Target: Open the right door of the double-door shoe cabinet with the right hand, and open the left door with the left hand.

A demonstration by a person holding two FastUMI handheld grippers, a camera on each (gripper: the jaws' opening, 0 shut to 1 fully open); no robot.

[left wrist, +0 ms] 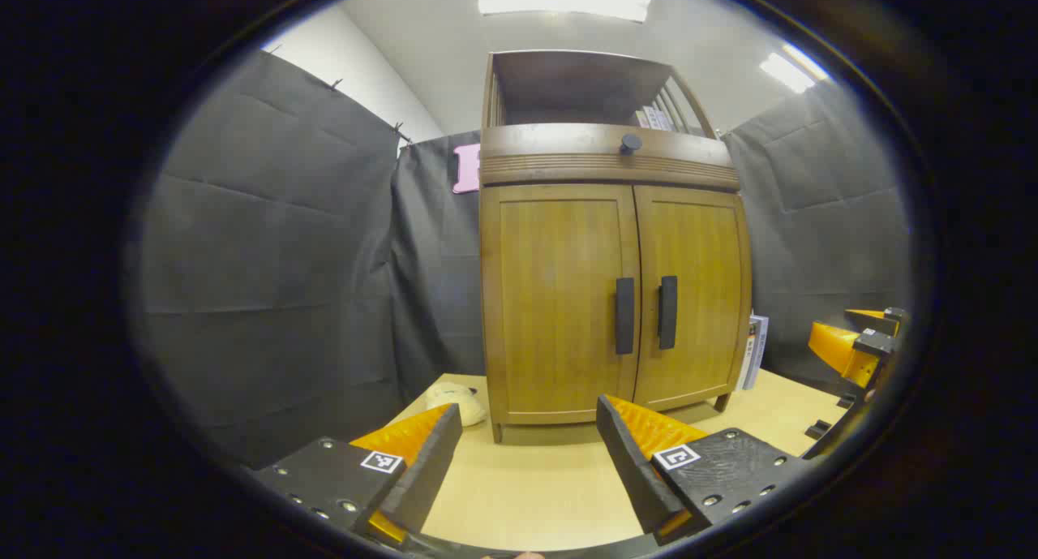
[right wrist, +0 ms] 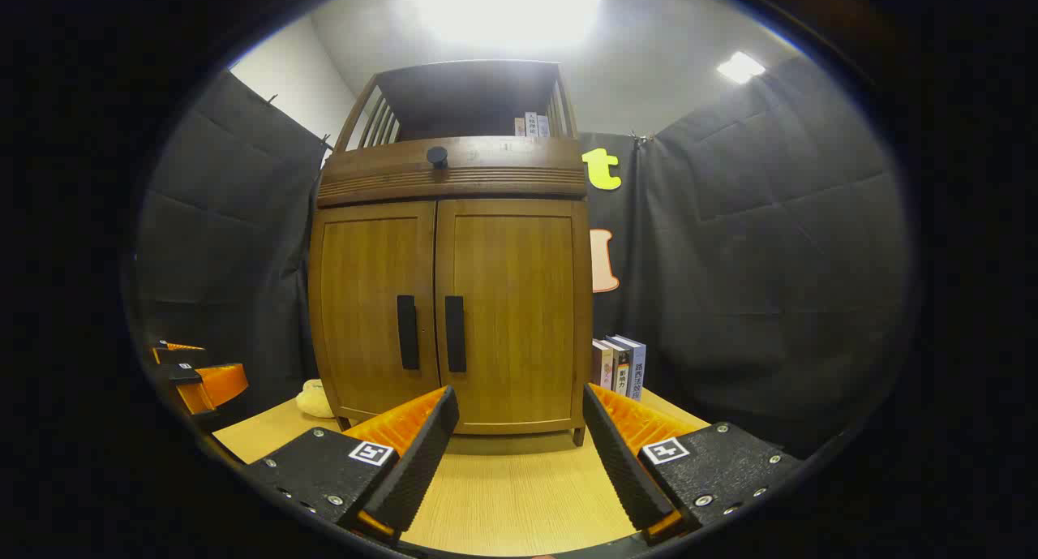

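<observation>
A wooden double-door shoe cabinet [left wrist: 608, 299] [right wrist: 450, 299] stands on the light wood table, both doors shut. Its left door [left wrist: 559, 299] [right wrist: 373, 307] carries a dark vertical handle [left wrist: 624, 316] [right wrist: 407, 332]. The right door [left wrist: 689, 295] [right wrist: 515, 307] has its own handle [left wrist: 667, 312] [right wrist: 455, 333] beside the centre seam. My left gripper [left wrist: 529, 417] is open, well short of the cabinet, facing the left door. My right gripper [right wrist: 519, 405] is open too, held back in front of the right door. Each gripper also shows at the edge of the other's view [left wrist: 851, 348] [right wrist: 199, 376].
A drawer with a round dark knob [left wrist: 630, 144] [right wrist: 437, 156] sits above the doors, under an open shelf. Books [right wrist: 620, 367] [left wrist: 752, 350] stand to the cabinet's right, a pale soft object [left wrist: 454, 401] [right wrist: 312, 398] lies to its left. Bare tabletop [left wrist: 527, 486] stretches before the cabinet.
</observation>
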